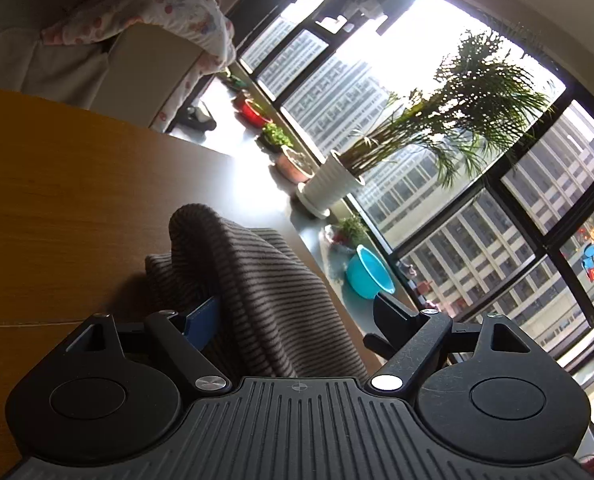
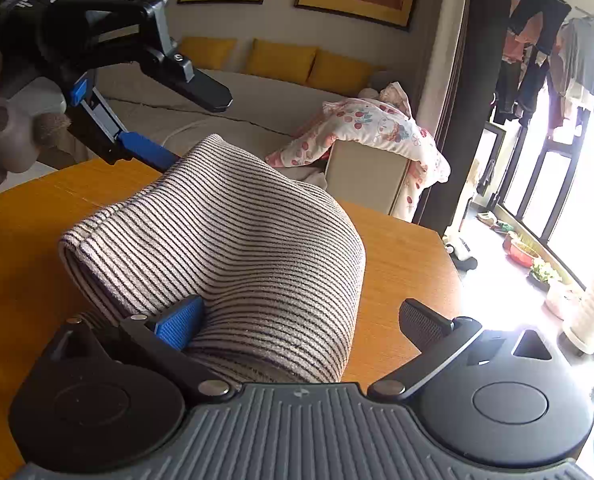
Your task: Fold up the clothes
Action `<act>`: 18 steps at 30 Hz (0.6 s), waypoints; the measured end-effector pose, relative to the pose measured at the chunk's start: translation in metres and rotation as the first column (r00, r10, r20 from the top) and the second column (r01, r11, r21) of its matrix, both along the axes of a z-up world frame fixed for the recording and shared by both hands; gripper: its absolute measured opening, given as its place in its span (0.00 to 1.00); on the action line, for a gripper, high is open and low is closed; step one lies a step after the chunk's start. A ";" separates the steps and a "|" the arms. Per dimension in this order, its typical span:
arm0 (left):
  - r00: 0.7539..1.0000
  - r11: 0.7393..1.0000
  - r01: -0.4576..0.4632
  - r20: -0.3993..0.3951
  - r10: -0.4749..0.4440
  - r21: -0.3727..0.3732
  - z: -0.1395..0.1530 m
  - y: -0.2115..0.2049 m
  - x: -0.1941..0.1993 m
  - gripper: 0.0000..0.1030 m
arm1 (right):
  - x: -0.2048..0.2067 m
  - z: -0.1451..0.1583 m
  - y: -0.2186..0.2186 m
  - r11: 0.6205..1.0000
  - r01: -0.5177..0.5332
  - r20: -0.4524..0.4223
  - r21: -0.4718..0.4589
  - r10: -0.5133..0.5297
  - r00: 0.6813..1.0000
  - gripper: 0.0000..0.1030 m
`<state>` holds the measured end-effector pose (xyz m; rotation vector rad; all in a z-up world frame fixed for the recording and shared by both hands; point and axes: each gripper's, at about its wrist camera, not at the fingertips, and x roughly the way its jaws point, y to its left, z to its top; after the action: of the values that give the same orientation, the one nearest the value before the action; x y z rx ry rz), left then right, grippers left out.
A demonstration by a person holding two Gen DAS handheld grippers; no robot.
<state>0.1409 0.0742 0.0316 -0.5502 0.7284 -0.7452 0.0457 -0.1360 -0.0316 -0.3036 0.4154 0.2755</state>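
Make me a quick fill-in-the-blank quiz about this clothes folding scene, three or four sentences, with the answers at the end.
1. The garment draped across both tools is patterned with thin dark ____.
2. It rests on a wooden ____ with an orange-brown top.
3. The left hand-held gripper and right hand-held gripper both have their jaws ____, with cloth lying over one blue finger of each.
4. On the sofa behind sit three ____ cushions.

Missing words: stripes; table; open; yellow

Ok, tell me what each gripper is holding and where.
Neither grips anything. Both the left gripper and right gripper are open, each with one finger tucked under the striped garment at opposite ends.
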 end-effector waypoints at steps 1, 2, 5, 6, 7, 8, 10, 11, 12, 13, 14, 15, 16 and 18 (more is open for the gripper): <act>1.000 1.000 0.012 0.006 -0.012 0.017 -0.003 -0.005 -0.006 0.78 | 0.000 0.000 0.000 1.000 0.001 0.001 0.000 -0.001 1.000 1.00; 1.000 0.998 0.011 0.013 -0.012 0.061 -0.006 -0.011 -0.011 0.72 | 0.000 0.001 -0.001 1.000 0.004 -0.006 0.011 -0.004 1.000 1.00; 0.999 0.966 -0.030 0.044 0.019 0.257 -0.019 -0.028 -0.018 0.49 | 0.008 0.006 -0.015 0.992 -0.007 -0.085 0.124 0.017 0.996 1.00; 0.998 0.954 -0.039 0.063 0.021 0.296 -0.022 -0.031 -0.020 0.48 | 0.013 0.011 -0.024 0.983 -0.020 -0.121 0.180 0.042 0.992 1.00; 0.996 0.948 -0.040 0.085 0.014 0.316 -0.022 -0.032 -0.021 0.49 | 0.017 0.016 -0.032 0.971 -0.031 -0.156 0.237 0.069 0.985 1.00; 0.995 0.941 -0.040 0.103 0.006 0.336 -0.021 -0.034 -0.023 0.50 | 0.021 0.025 -0.040 0.960 -0.041 -0.149 0.279 0.086 0.985 1.00; 0.991 0.927 -0.041 0.133 -0.010 0.372 -0.019 -0.037 -0.025 0.54 | 0.025 0.047 -0.048 0.964 -0.047 -0.055 0.263 0.063 0.997 1.00; 0.990 0.923 -0.042 0.140 -0.013 0.382 -0.020 -0.037 -0.025 0.58 | 0.031 0.060 -0.047 0.977 -0.050 -0.003 0.206 0.052 0.999 0.98; 0.990 0.922 -0.043 0.140 -0.012 0.385 -0.021 -0.036 -0.025 0.60 | 0.040 0.067 -0.044 0.987 -0.065 0.023 0.148 0.063 0.998 0.84; 0.991 0.924 -0.043 0.131 -0.008 0.380 -0.023 -0.034 -0.024 0.65 | 0.048 0.075 -0.040 0.993 -0.080 0.048 0.090 0.076 0.996 0.69; 0.993 0.930 -0.039 0.116 -0.004 0.366 -0.026 -0.031 -0.022 0.66 | 0.059 0.080 -0.038 0.992 -0.109 0.043 0.056 0.107 0.993 0.62; 0.995 0.935 -0.035 0.104 -0.002 0.352 -0.028 -0.029 -0.022 0.66 | 0.076 0.083 -0.033 0.988 -0.148 0.016 0.044 0.147 0.989 0.55; 0.995 0.939 -0.032 0.098 -0.001 0.343 -0.030 -0.027 -0.022 0.66 | 0.092 0.086 -0.028 0.982 -0.187 -0.011 0.033 0.188 0.982 0.55; 0.996 0.943 -0.029 0.091 -0.001 0.332 -0.031 -0.024 -0.023 0.66 | 0.125 0.087 -0.021 0.969 -0.242 -0.084 0.051 0.246 0.966 0.57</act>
<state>0.1178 0.0505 0.0001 -0.2113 0.7468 -0.6121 0.1710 -0.1573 0.0557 -0.3042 0.4608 0.5401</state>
